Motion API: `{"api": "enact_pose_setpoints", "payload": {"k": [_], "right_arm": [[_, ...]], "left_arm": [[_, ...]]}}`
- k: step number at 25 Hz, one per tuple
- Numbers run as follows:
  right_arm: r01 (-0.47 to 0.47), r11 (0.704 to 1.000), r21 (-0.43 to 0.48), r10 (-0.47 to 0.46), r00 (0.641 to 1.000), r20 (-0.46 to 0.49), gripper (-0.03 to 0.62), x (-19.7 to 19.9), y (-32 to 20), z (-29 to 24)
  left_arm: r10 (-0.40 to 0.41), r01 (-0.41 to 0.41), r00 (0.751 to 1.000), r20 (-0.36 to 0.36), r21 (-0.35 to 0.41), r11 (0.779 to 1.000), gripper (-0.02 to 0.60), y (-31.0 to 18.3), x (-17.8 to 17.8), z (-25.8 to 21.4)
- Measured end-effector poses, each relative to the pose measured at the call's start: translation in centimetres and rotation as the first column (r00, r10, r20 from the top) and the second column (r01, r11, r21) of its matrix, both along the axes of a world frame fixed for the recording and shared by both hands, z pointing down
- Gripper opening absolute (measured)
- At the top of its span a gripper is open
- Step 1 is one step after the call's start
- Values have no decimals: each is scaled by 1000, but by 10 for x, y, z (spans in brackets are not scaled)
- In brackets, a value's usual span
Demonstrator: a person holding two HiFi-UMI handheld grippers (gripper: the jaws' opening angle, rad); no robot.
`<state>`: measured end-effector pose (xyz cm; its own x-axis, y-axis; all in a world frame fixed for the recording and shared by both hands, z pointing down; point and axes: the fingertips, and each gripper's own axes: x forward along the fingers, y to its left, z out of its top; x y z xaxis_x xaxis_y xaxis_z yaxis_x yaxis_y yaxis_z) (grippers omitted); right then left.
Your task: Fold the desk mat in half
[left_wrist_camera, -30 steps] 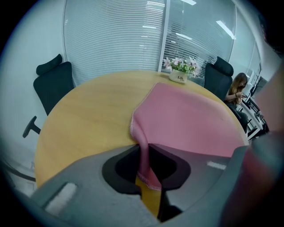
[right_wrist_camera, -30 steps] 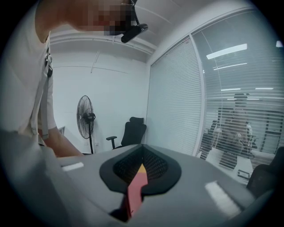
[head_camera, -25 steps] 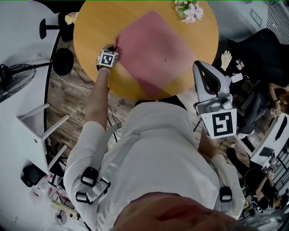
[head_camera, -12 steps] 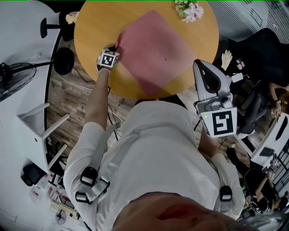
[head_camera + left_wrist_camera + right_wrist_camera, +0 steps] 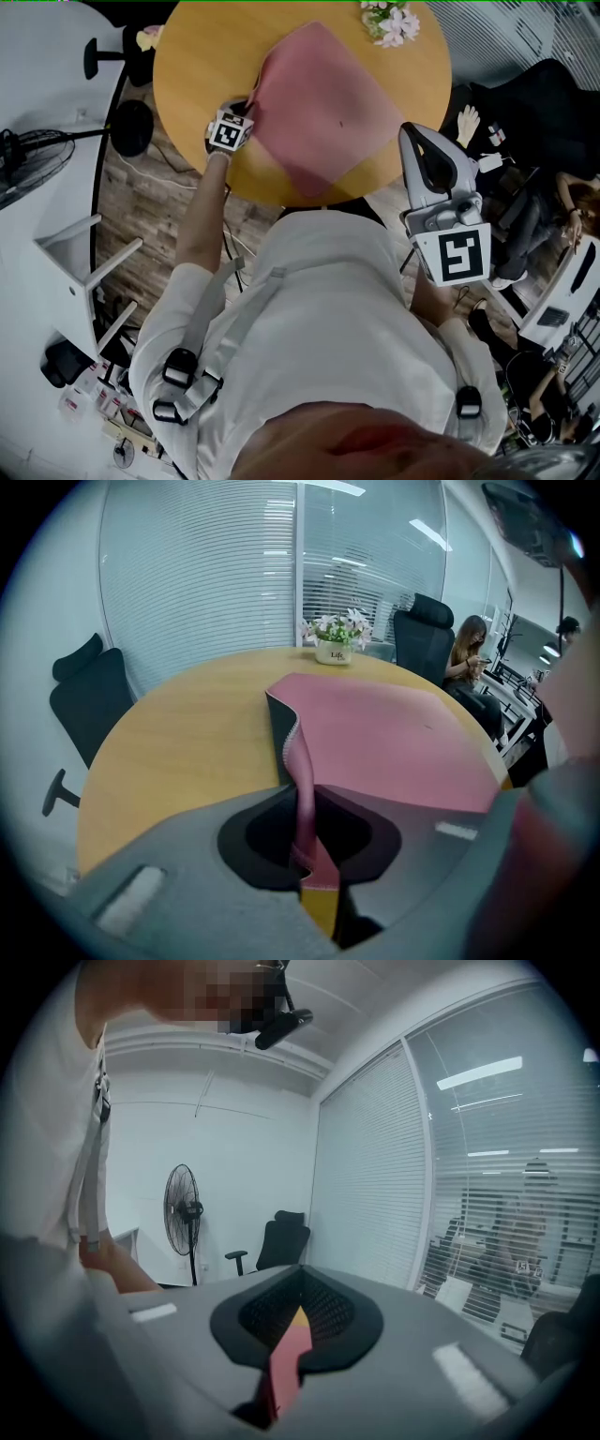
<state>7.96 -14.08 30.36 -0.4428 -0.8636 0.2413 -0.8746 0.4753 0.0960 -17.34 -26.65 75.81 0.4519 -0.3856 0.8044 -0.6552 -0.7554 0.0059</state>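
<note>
A pink desk mat (image 5: 328, 103) lies diamond-wise on the round wooden table (image 5: 197, 56). My left gripper (image 5: 246, 111) is at the mat's left corner, shut on it. In the left gripper view the pinched corner rises between the jaws of the left gripper (image 5: 305, 846). The desk mat (image 5: 394, 742) curls up there and shows its dark underside, while the rest lies flat. My right gripper (image 5: 417, 141) hangs off the table at the right, beside the person's body. The right gripper (image 5: 286, 1354) has its jaws together with nothing held.
A small pot of flowers (image 5: 394, 21) stands at the table's far edge, just past the mat's far corner. Black office chairs (image 5: 89, 696) ring the table. A standing fan (image 5: 28, 155) and a white rack (image 5: 84, 262) are at the left. A seated person (image 5: 469, 653) is at the far right.
My left gripper has shifted a little to the right with the mat's corner, which now stands lifted and curled inward. The right gripper has stayed where it was.
</note>
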Motion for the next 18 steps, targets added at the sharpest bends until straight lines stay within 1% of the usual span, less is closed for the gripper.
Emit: {"api": "enact_pose_setpoints", "payload": {"k": [9, 14, 18], "right_arm": [[12, 1000, 23, -11, 999, -34, 5, 8, 5, -2], [-4, 1000, 18, 5, 1000, -13, 5, 10, 7, -3], [2, 1000, 28, -1, 1000, -27, 5, 14, 10, -3]], "left_arm": [[68, -68, 998, -11, 7, 998, 41, 20, 19, -6], [119, -119, 993, -11, 12, 993, 41, 34, 31, -8], [155, -155, 988, -13, 11, 988, 41, 47, 40, -8]]}}
